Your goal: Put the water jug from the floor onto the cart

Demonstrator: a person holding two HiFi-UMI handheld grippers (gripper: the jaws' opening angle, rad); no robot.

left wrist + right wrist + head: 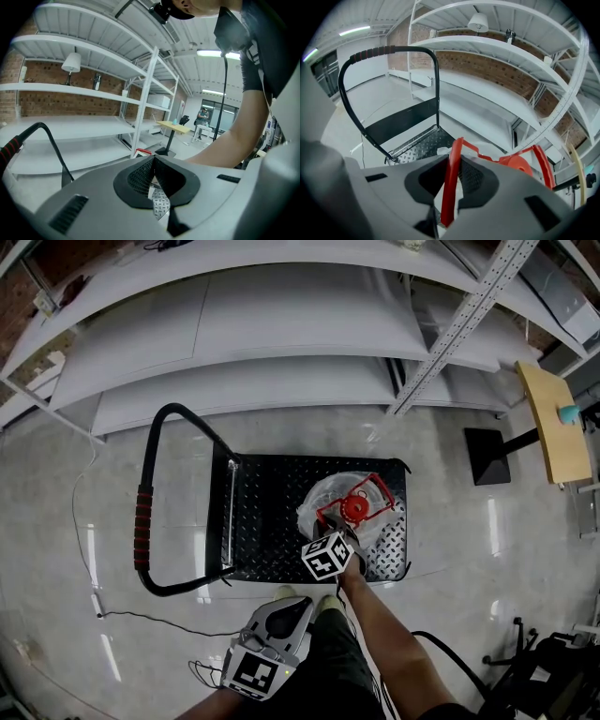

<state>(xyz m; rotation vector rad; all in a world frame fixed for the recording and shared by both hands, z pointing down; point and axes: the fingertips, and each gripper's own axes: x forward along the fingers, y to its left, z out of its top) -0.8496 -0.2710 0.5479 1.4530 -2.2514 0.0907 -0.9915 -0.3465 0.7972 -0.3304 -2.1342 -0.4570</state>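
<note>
The water jug (323,501) is clear plastic with a red cap (356,509) and a red carry handle (367,491). It stands on the right part of the cart's black checker-plate deck (267,517). My right gripper (348,542) reaches down from the near side and is shut on the red handle (451,187), which runs up between its pads; the cap (516,164) shows just beyond. My left gripper (300,606) hangs low by my legs, short of the cart's near edge. Its jaws (153,161) are shut with nothing between them.
The cart's push bar (142,521), with a red-banded grip, rises at the deck's left end. White shelving (281,334) runs behind the cart. At the right stand a wood-topped table (553,418) and its black base (487,456). A thin cable (141,615) lies on the floor.
</note>
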